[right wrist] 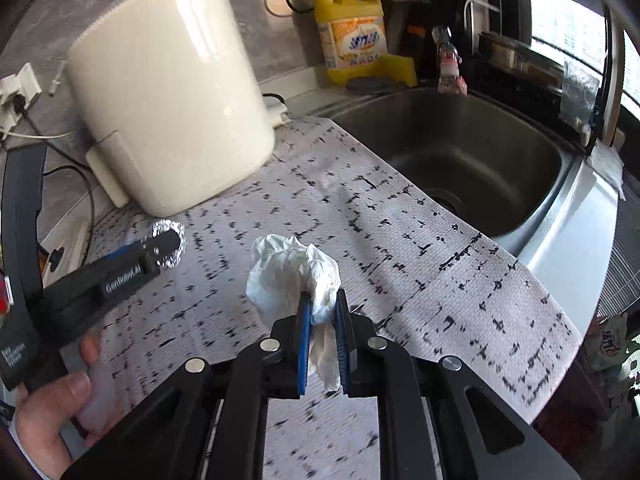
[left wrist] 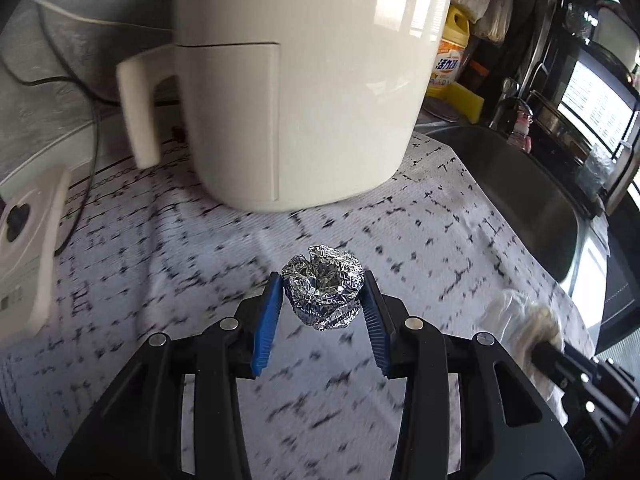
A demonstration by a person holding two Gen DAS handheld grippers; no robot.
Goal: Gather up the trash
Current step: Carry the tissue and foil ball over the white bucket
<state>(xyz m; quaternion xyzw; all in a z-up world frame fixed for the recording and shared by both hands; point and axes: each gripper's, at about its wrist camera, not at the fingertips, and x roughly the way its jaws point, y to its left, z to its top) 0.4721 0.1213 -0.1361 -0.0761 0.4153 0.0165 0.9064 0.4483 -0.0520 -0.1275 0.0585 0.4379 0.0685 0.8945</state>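
Note:
My left gripper (left wrist: 322, 282) is shut on a crumpled ball of aluminium foil (left wrist: 322, 286) and holds it above the patterned counter mat (left wrist: 420, 232). The foil ball (right wrist: 177, 248) and the left gripper (right wrist: 160, 246) also show at the left of the right wrist view. My right gripper (right wrist: 321, 300) is shut on a crumpled white tissue (right wrist: 286, 272), held above the mat (right wrist: 400, 264). The tissue (left wrist: 516, 312) shows blurred at the lower right of the left wrist view.
A cream air fryer (left wrist: 296, 80) stands at the back of the mat. A steel sink (right wrist: 460, 152) lies to the right. A yellow detergent bottle (right wrist: 352, 32) and a sponge (right wrist: 396, 68) stand behind it. A wall socket (left wrist: 24, 240) with cables sits at the left.

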